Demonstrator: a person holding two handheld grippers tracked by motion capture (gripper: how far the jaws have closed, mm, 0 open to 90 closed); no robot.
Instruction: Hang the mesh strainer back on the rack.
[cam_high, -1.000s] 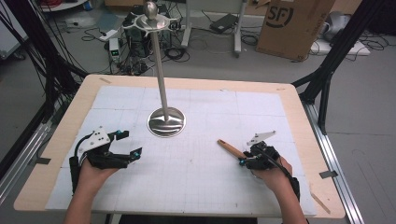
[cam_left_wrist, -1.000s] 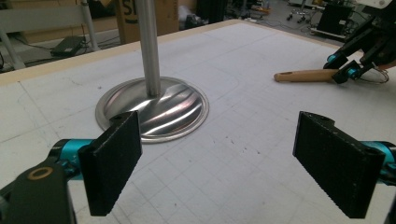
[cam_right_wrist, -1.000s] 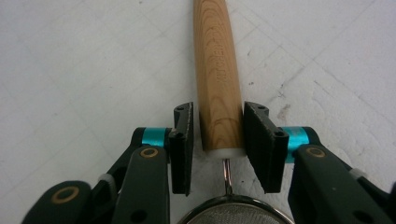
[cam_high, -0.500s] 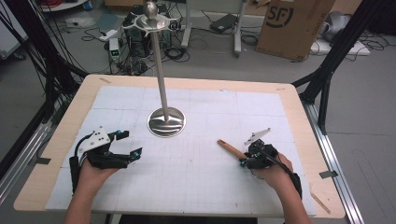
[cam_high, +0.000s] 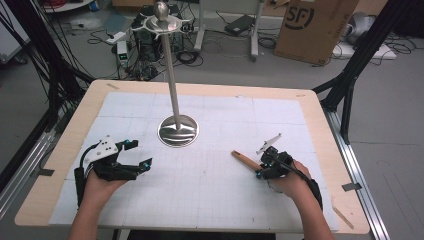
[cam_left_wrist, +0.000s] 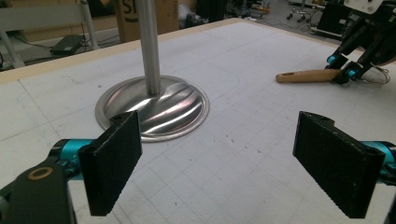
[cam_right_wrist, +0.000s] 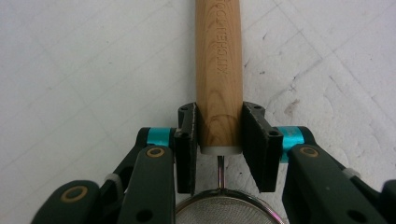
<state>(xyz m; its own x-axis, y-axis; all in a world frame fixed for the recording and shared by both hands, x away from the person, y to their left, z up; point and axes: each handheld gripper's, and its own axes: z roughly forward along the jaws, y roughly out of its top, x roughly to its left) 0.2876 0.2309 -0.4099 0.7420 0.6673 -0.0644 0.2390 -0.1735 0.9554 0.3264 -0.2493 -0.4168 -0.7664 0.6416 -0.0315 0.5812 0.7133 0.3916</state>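
The right gripper (cam_high: 262, 165) sits low on the mat at the lower right of the high view, and its jaws have just been closing around the wooden handle (cam_right_wrist: 219, 74) of a small mesh strainer (cam_right_wrist: 223, 211). In the right gripper view both pads are against the sides of the handle near its metal end, so I judge the grasp made or all but made. The strainer lies flat on the white gridded mat (cam_high: 210, 195); its handle points toward the middle of the frame, and lifting has not begun.

The left gripper (cam_high: 131, 161) rests at the lower left of the high view with its jaws wide apart and nothing between them, facing the metal stand (cam_high: 177, 131), whose round base sits at the centre of the mat with the pole rising to hooks at the top.

Picking up is barely under way. Likely left: raising the strainer and hanging it on the stand.
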